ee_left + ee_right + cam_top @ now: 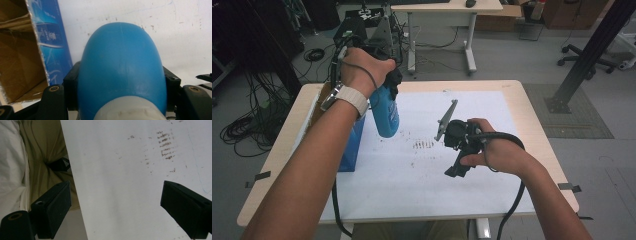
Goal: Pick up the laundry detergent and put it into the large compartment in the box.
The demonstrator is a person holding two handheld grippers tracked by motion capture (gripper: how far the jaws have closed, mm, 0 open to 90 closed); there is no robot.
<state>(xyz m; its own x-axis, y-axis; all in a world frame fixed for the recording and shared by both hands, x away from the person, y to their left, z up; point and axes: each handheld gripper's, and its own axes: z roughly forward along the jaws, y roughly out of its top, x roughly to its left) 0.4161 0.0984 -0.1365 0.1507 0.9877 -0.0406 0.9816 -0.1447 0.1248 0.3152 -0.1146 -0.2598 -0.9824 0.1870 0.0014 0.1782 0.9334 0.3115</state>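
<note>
blue bottle (385, 114) | clamped in left gripper (387, 85) | beside open box (17, 50)

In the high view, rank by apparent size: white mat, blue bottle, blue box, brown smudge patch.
1. white mat
2. blue box, partly hidden by the forearm
3. blue bottle, nearer the camera, so box versus bottle is unsure
4. brown smudge patch

Open box (349, 145) blocks the sheet's (422, 180) left edge; its middle seems passable.
</note>
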